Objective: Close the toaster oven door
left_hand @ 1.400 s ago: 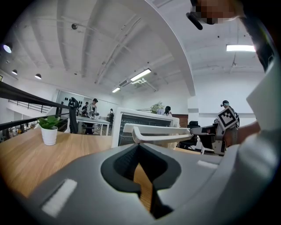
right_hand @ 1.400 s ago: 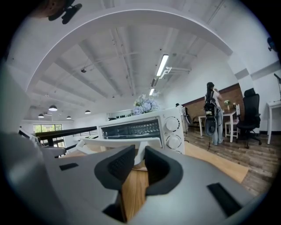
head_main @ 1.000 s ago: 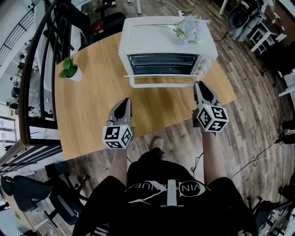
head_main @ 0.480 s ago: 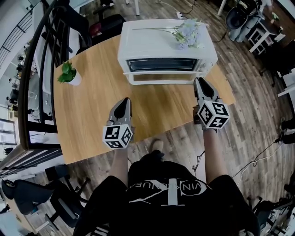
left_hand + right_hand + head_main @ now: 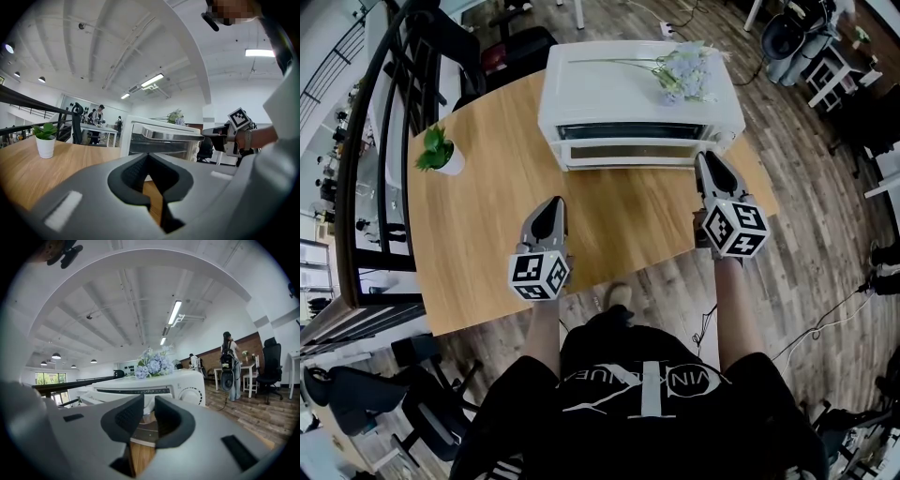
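Observation:
The white toaster oven [image 5: 637,89] stands at the table's far side, and its glass door [image 5: 628,150] is tilted up, almost against the front. My right gripper [image 5: 705,161] reaches to the door's right end, its fingers a narrow gap apart with nothing between them. In the right gripper view the right gripper [image 5: 148,404] faces the oven [image 5: 154,387] and its knob [image 5: 191,394] at close range. My left gripper [image 5: 553,204] hovers over the table, shut and empty, well short of the oven. From the left gripper [image 5: 148,157] the door [image 5: 168,136] shows ahead.
Pale blue artificial flowers [image 5: 682,67] lie on the oven's top. A small potted plant [image 5: 441,147] stands at the wooden table's [image 5: 487,244] left. A black railing [image 5: 384,141] runs along the left side. Office chairs and desks stand on the floor around.
The oven door has swung up from lying flat open to almost shut. My right gripper has moved forward toward the oven with it. The left gripper has stayed put.

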Demonstrator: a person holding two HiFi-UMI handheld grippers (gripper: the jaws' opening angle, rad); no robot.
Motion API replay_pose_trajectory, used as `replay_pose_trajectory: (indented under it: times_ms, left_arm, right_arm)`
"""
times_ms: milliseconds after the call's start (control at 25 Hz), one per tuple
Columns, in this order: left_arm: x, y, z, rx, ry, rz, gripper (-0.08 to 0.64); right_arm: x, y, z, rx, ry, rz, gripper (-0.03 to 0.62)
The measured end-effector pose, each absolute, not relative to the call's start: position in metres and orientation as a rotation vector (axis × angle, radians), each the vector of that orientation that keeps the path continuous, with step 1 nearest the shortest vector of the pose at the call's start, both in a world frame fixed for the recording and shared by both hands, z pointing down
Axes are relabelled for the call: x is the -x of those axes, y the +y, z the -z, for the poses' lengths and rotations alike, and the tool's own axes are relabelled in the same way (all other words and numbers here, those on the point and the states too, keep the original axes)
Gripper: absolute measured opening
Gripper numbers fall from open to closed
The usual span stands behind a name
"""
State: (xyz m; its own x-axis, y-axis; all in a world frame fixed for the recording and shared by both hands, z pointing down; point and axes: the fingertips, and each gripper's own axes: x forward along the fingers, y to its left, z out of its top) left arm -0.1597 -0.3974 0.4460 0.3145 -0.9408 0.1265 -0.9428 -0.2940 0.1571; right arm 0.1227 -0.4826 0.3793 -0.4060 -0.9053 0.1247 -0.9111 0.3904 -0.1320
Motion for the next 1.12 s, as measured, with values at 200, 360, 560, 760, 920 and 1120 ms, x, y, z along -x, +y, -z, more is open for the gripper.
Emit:
replay_pose_trajectory:
  times_ms: [200, 360, 560, 760, 920, 1120]
  left_arm:
    - [0.163, -0.403, -0.445, -2.368, -1.736, -0.010, 0.010]
    - [0.164, -0.408, -0.444, -2.361, -1.742, -0.011, 0.010]
    - [0.167, -0.413, -0.444, -2.352, -1.740, -0.015, 0.009]
    - [0.168, -0.415, -0.446, -2.341, -1.747, -0.016, 0.010]
    - [0.168, -0.415, -0.448, -2.336, -1.751, -0.021, 0.011]
    - [0.170, -0.415, -0.448, -2.332, -1.758, -0.021, 0.009]
  right_arm:
    - [-0.120, -0.492, -0.375, -1.695, -2.592, -0.273, 0.079]
    - [-0.120, -0.500, -0.372, -1.694, -2.593, -0.269, 0.080]
    - [-0.117, -0.509, -0.369, -1.697, -2.590, -0.266, 0.079]
    - [-0.118, -0.515, -0.368, -1.695, -2.594, -0.261, 0.078]
    - [-0.120, -0.516, -0.368, -1.699, -2.601, -0.261, 0.078]
    - [-0.119, -0.519, -0.368, -1.696, -2.609, -0.260, 0.078]
